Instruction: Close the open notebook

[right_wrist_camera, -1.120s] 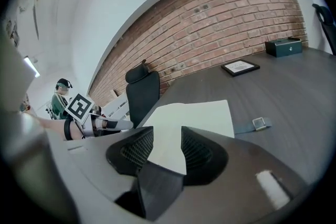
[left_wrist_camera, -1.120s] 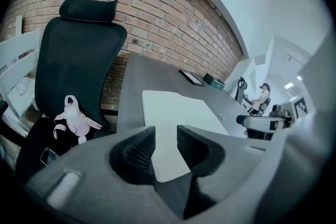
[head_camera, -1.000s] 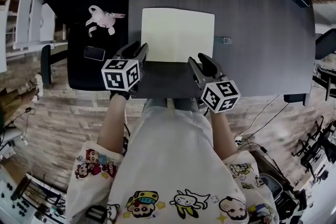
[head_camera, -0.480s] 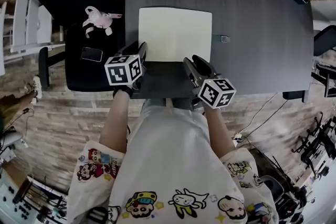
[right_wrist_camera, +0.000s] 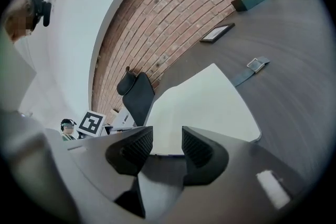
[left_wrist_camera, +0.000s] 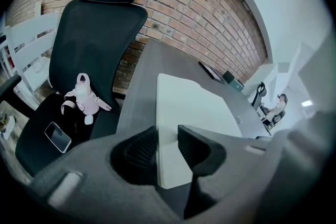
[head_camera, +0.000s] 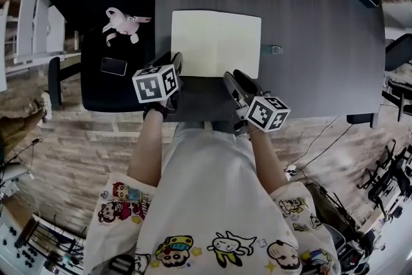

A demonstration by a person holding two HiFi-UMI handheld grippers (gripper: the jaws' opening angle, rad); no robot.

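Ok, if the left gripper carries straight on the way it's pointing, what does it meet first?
Most likely the open notebook: the left gripper has its jaws apart, lined up on the page's left edge near the front corner. How close it is, I cannot tell.

Brick wall (left_wrist_camera: 173,2) behind dark grey table (head_camera: 322,42); black office chair (left_wrist_camera: 100,29) beside it; brick-pattern floor (head_camera: 84,135) below.
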